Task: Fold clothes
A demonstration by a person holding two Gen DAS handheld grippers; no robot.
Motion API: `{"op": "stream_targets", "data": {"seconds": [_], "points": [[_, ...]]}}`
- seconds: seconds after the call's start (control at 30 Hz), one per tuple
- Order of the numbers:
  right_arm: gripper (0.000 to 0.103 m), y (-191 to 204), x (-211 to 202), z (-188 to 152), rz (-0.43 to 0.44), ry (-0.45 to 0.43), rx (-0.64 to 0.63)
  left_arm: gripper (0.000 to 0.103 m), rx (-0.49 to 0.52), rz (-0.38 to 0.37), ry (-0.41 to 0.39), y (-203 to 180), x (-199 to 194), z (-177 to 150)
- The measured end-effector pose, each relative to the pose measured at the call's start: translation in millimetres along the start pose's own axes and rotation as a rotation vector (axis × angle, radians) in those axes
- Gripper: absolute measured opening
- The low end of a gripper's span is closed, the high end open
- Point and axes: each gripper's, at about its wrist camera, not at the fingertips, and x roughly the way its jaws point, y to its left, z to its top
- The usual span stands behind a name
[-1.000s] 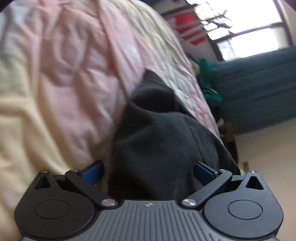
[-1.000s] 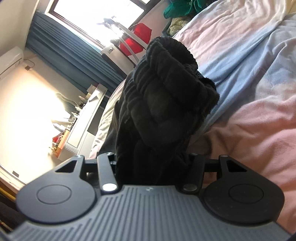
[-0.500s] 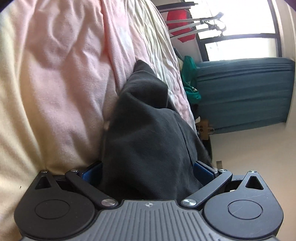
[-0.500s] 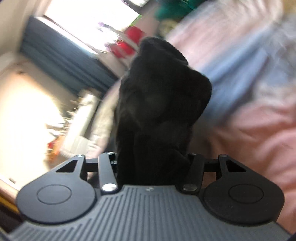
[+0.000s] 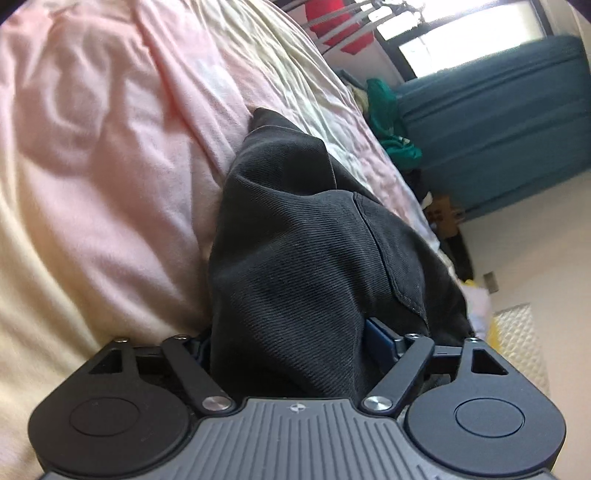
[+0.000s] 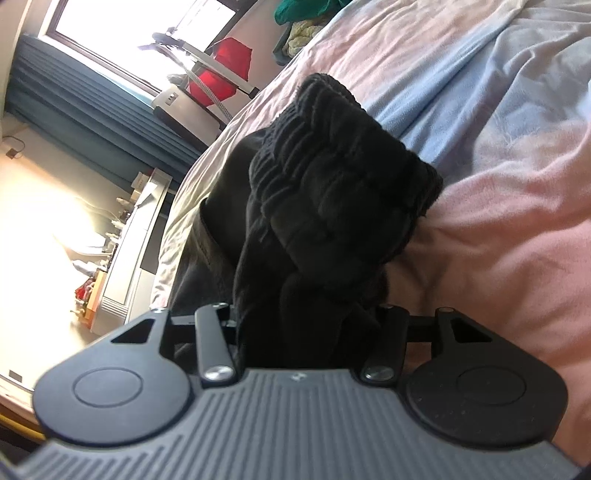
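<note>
A black garment (image 5: 295,258) of twill cloth with a seamed pocket lies bunched on the pastel bedspread (image 5: 92,166). My left gripper (image 5: 291,339) is shut on this cloth; the fabric fills the gap and hides the blue pads except one edge (image 5: 380,332). In the right wrist view the same black garment's ribbed, gathered waistband (image 6: 332,184) rises in a thick wad. My right gripper (image 6: 306,325) is shut on it, fingertips hidden under the cloth. The garment rests against the pink and blue bedspread (image 6: 517,221).
A pile of green clothes (image 5: 388,125) lies at the bed's far end, also showing in the right view (image 6: 306,7). Teal curtains (image 5: 498,122), a bright window (image 6: 147,33), a red item on a rack (image 6: 221,70) and a cluttered shelf (image 6: 122,240) stand beyond the bed.
My left gripper's jaws have closed in from a wide stance onto the black cloth. My right gripper stayed shut on the waistband while swinging, and the wad now sits lower against the bedspread.
</note>
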Motion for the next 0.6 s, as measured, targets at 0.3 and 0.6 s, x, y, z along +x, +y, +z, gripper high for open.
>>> {"op": "stream_targets", "data": {"seconds": [0.3,0.6], "points": [[0.042,15.4,-13.4,6.6,0.075,-0.018,-0.026,0.048,0.081,0.121,-0.058,-40.4,-26.9,-14.4],[0.040,21.6,-49.7,44.3,0.279,-0.094,0.030,0.041,0.199,0.164,-0.061,-142.6,-65.3,8.9]]}}
